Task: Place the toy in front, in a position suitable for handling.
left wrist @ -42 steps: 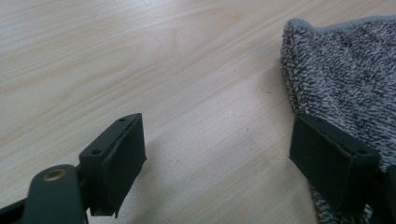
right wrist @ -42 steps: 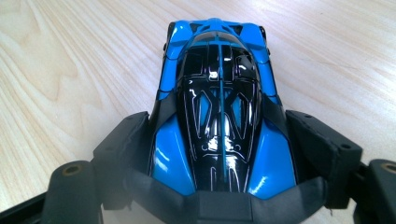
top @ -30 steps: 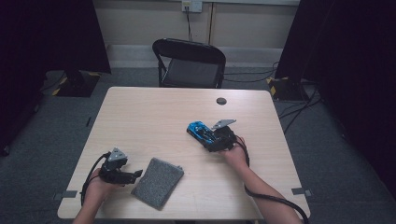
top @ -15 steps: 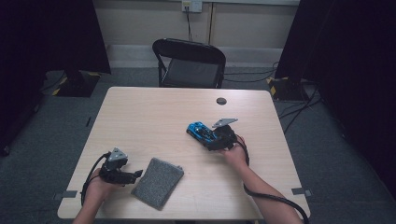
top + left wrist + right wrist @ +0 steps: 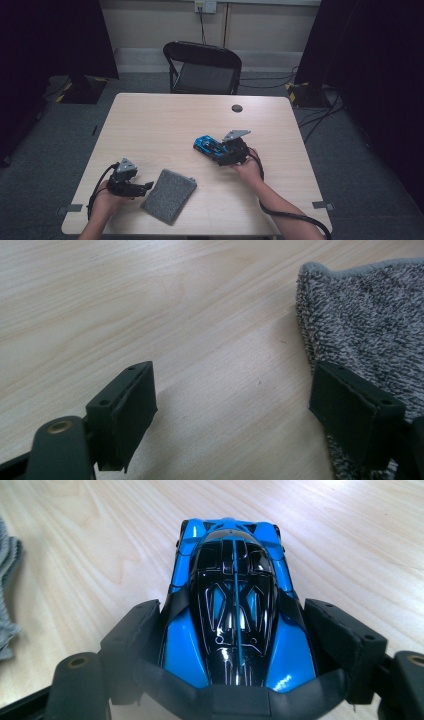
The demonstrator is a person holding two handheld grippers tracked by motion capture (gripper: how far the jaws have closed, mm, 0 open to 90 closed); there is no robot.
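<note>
- Left gripper [image 5: 145,186]: it sits just left of the grey cloth [image 5: 169,195], at the same spot as a second ago. Its jaws stand apart and hold nothing. In the left gripper view one jaw overlaps the cloth's edge and the other is over bare table [image 5: 165,315].
- The grey cloth lies flat and unmoved near the table's front edge, so no pick-up has begun there.
- Blue toy car [image 5: 207,146]: it is up and to the right of the cloth and well apart from it, with its nose pointing away from the right hand. It has barely shifted in the past second.
- Right gripper [image 5: 220,152]: it is right of the cloth, around the car's rear. In the right gripper view the pads appear to press both flanks of the car [image 5: 235,610], so I judge the car grasped, though the contact lines are dark. The grip looks settled and ready for a lift or a slide.
- Room: there is wide bare wood beyond the cloth towards the far edge. A small black disc [image 5: 237,108] sits far beyond the cloth. The front edge is close to the cloth, so moves should go away from it.
</note>
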